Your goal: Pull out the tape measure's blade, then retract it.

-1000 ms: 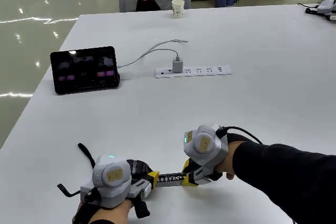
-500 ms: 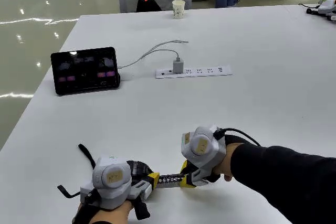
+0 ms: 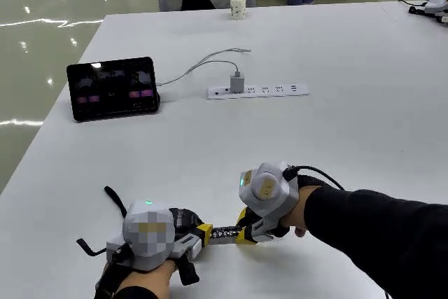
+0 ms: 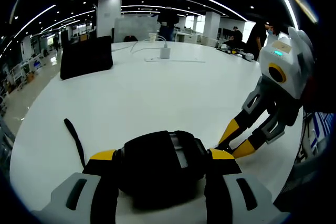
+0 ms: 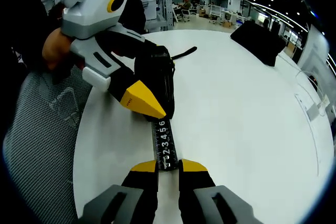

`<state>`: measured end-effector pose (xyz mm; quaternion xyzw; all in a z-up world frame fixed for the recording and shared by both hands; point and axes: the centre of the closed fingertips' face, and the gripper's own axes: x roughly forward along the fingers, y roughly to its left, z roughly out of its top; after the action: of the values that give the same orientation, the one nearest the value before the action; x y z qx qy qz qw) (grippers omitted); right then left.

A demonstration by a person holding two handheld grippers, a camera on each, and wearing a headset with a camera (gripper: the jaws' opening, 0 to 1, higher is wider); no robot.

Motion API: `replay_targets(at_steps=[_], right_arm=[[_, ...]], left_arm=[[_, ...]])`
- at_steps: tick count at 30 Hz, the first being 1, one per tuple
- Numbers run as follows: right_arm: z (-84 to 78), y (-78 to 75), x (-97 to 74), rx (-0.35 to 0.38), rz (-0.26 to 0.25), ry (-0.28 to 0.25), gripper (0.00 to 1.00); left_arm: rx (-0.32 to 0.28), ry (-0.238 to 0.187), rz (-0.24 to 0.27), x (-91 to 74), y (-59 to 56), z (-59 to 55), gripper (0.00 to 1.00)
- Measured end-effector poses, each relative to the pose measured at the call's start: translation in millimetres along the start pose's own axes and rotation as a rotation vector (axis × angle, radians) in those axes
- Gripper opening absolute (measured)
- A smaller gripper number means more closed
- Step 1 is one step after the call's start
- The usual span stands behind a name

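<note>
A black tape measure (image 4: 160, 163) lies on the white table (image 3: 329, 124), clamped between the yellow-tipped jaws of my left gripper (image 4: 163, 156). In the head view the case (image 3: 183, 223) sits near the front edge with the left gripper (image 3: 199, 232) around it. A short length of blade (image 5: 163, 142) with printed numbers runs out of the case (image 5: 155, 74) to my right gripper (image 5: 168, 166), which is shut on the blade's end. In the head view the blade (image 3: 222, 232) bridges the small gap to the right gripper (image 3: 243, 232). The tape measure's black wrist strap (image 4: 73, 137) trails off to the left.
A dark tablet (image 3: 112, 89) stands at the left of the table. A white power strip (image 3: 259, 90) with a plugged charger and cable lies mid-table. A paper cup (image 3: 238, 6) stands at the far edge. Shiny floor lies beyond the left edge.
My right gripper has moved left toward the case, and the exposed blade between the two grippers has grown shorter. The left gripper has stayed put on the case.
</note>
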<state>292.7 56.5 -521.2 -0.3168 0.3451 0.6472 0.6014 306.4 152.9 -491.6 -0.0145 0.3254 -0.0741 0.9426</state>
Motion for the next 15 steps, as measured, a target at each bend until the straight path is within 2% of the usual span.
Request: replay_targets(at_steps=[7, 15], right_arm=[[6.4, 1.6, 3.0, -0.016, 0.005, 0.002, 0.11], [7.5, 2.6, 4.0, 0.003, 0.002, -0.01, 0.11]], left_arm=[[-0.001, 0.001, -0.004, -0.1, 0.3, 0.4, 0.62], [-0.001, 0.0, -0.003, 0.0, 0.0, 0.4, 0.62]])
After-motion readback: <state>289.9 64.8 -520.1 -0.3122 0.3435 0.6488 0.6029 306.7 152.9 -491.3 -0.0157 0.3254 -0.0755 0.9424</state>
